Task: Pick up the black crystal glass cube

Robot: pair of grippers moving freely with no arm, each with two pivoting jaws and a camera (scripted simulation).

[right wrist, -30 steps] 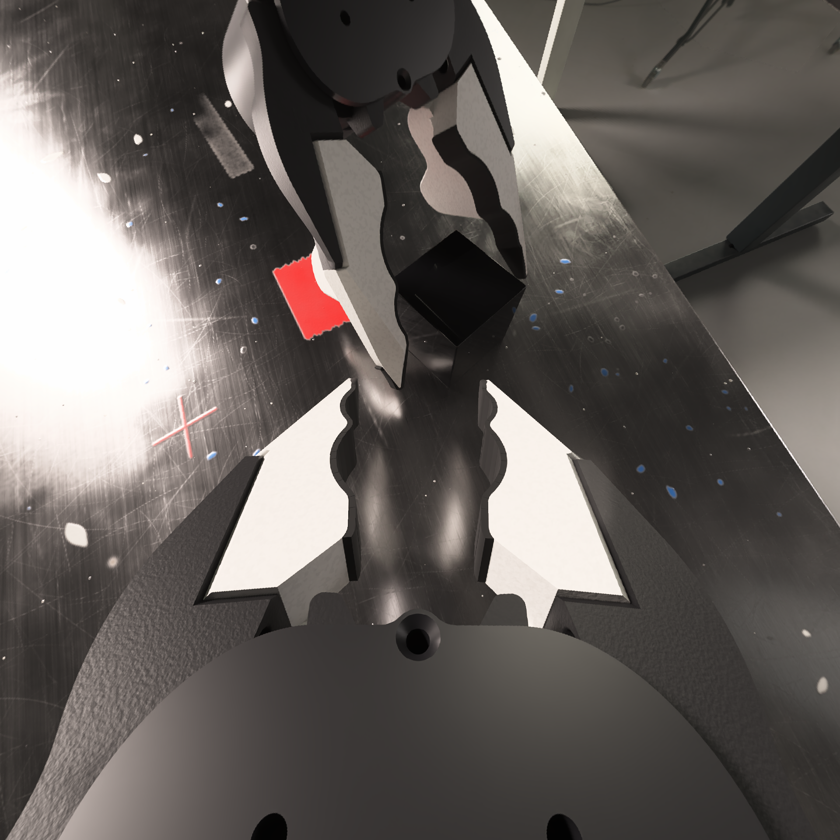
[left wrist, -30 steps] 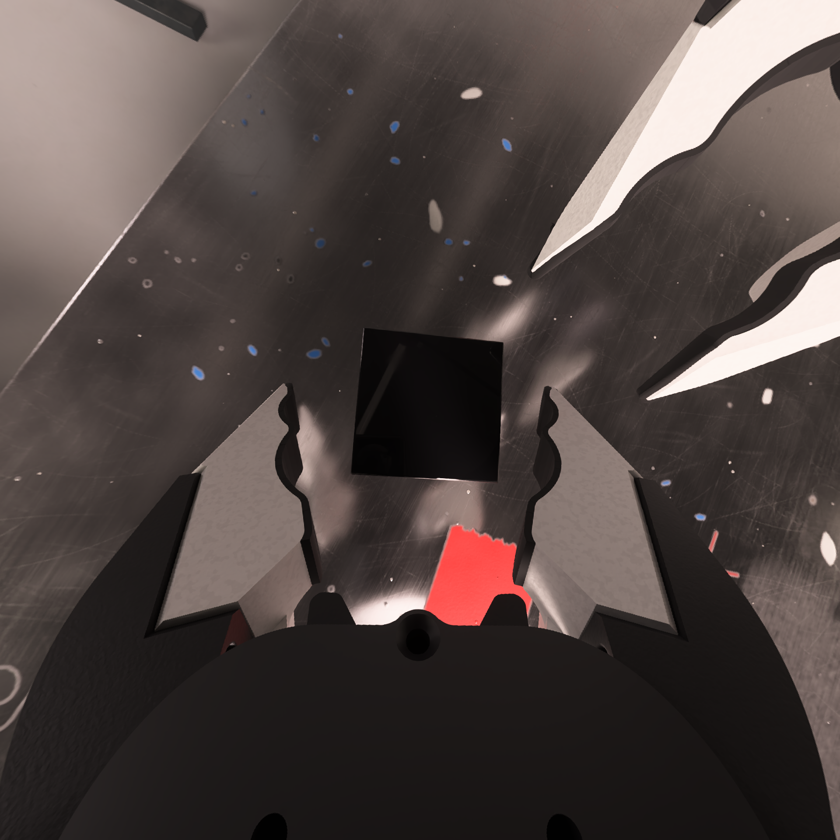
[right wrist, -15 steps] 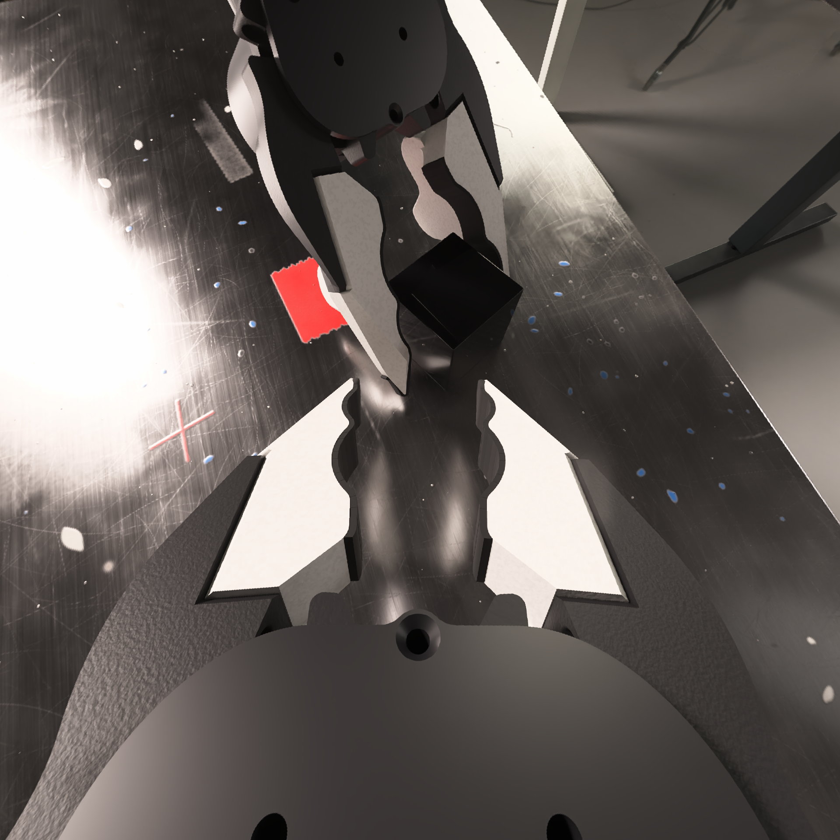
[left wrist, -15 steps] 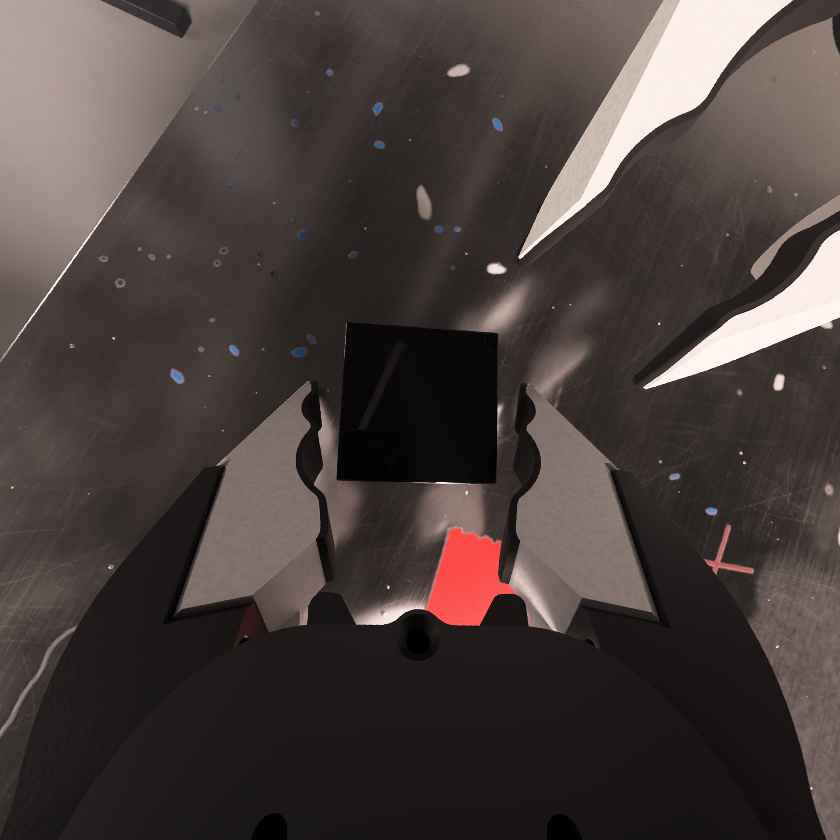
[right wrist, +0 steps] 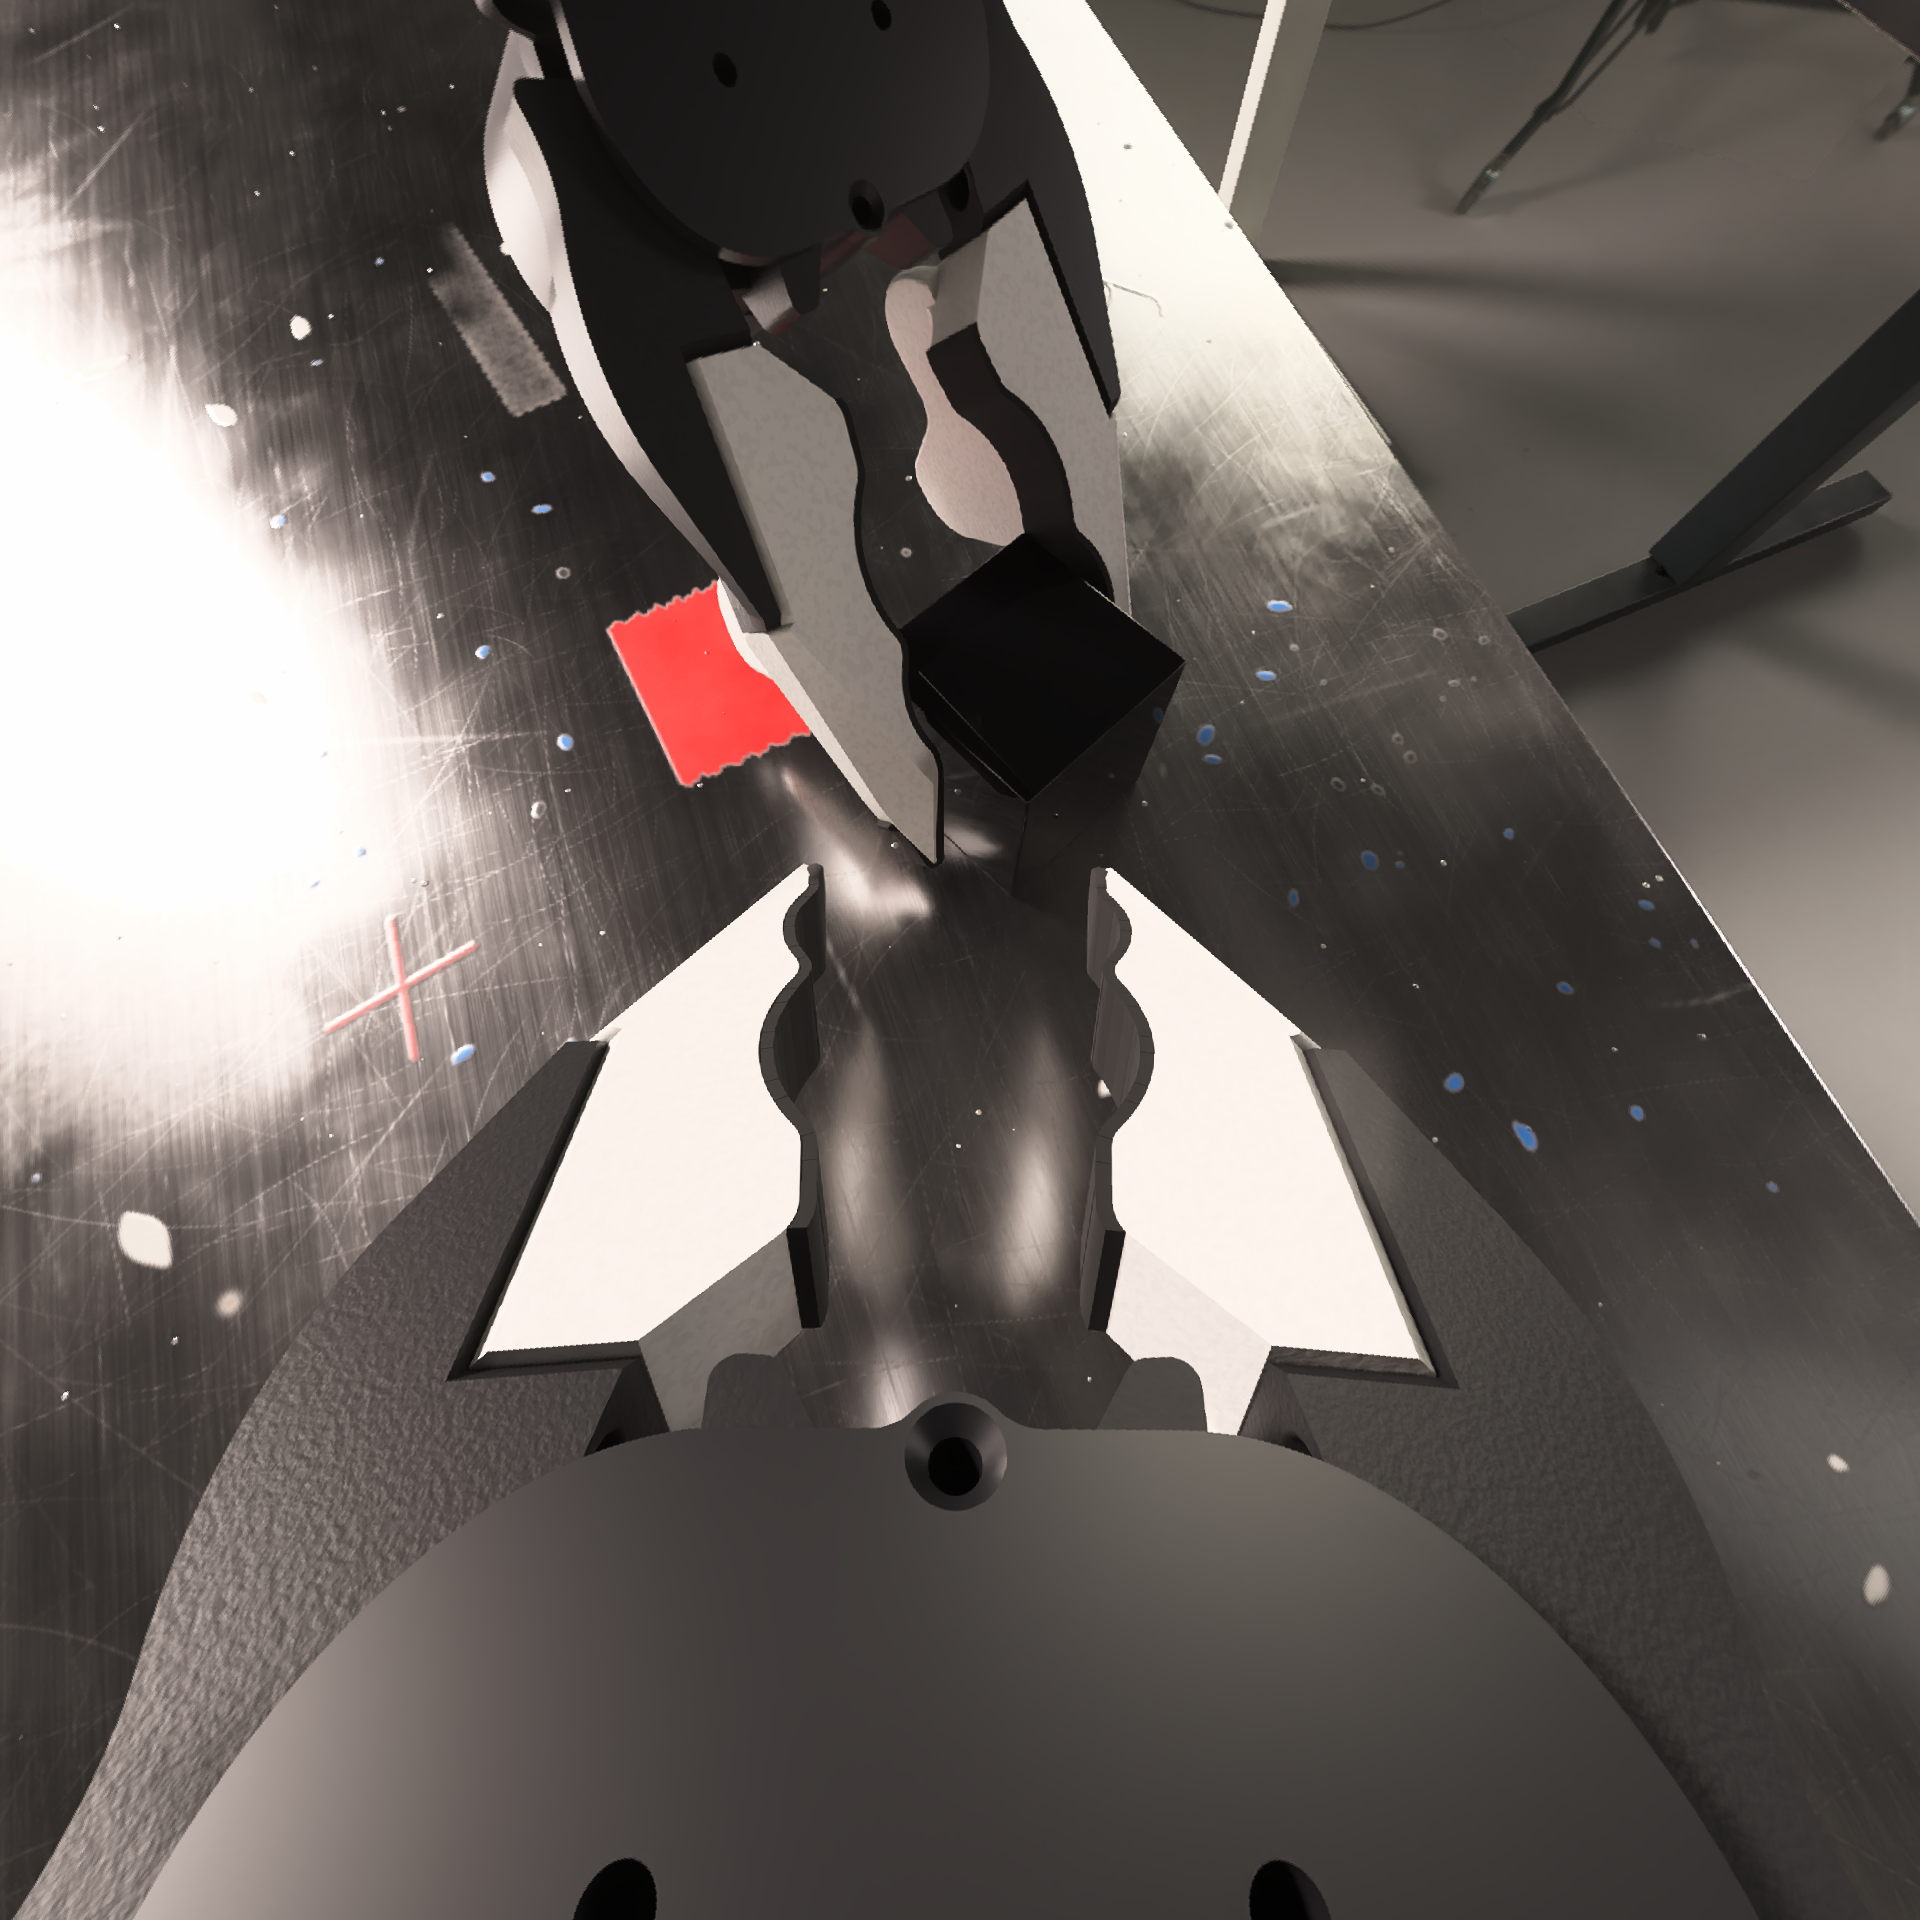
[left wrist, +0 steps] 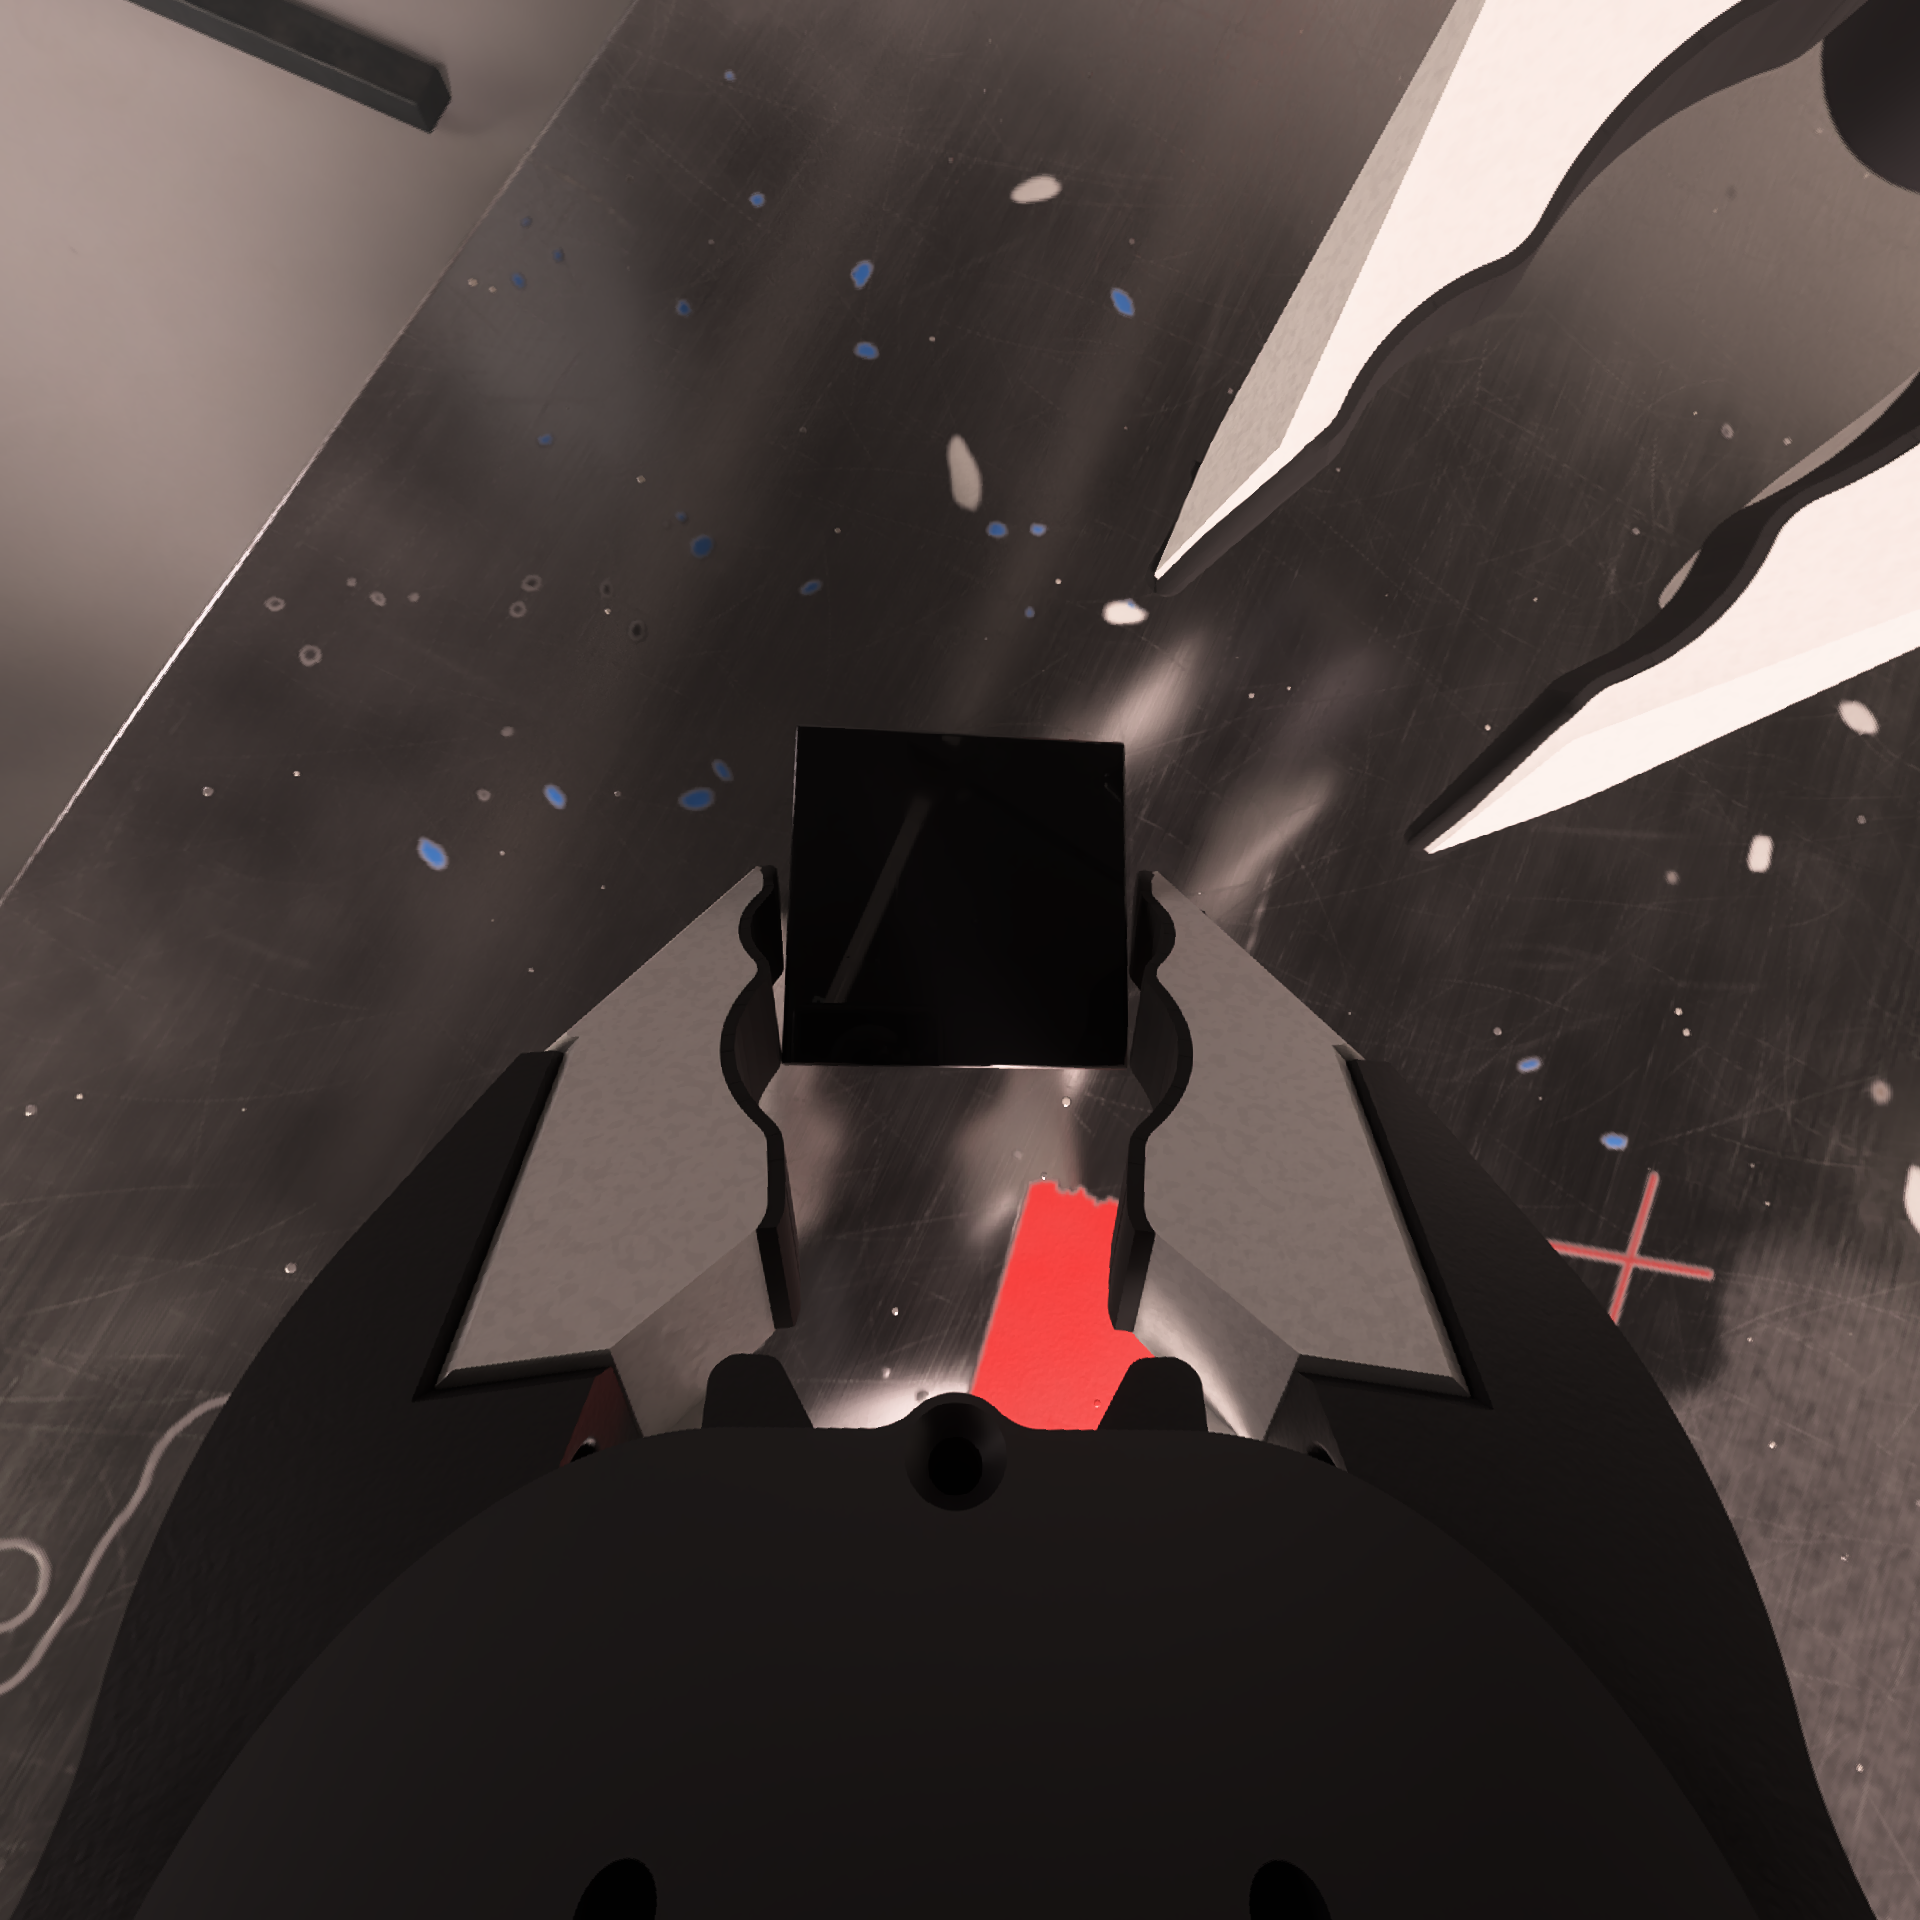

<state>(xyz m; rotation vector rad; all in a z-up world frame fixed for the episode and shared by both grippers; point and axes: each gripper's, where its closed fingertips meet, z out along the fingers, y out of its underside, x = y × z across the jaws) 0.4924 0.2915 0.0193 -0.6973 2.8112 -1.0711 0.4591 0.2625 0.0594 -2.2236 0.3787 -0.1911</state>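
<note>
We see the left tongs (left wrist: 954, 883) clamped on the black cube (left wrist: 954, 904) just above the scratched bench (left wrist: 520, 987) — its underside and the far fingertip hidden from us; the right tongs (right wrist: 956, 883) stand apart, holding nothing, facing it — a red patch (right wrist: 696, 696) half covered

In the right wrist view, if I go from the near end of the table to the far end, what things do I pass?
Right gripper → red cross mark → black crystal glass cube, gripped by the left gripper → red patch → grey strip.
</note>
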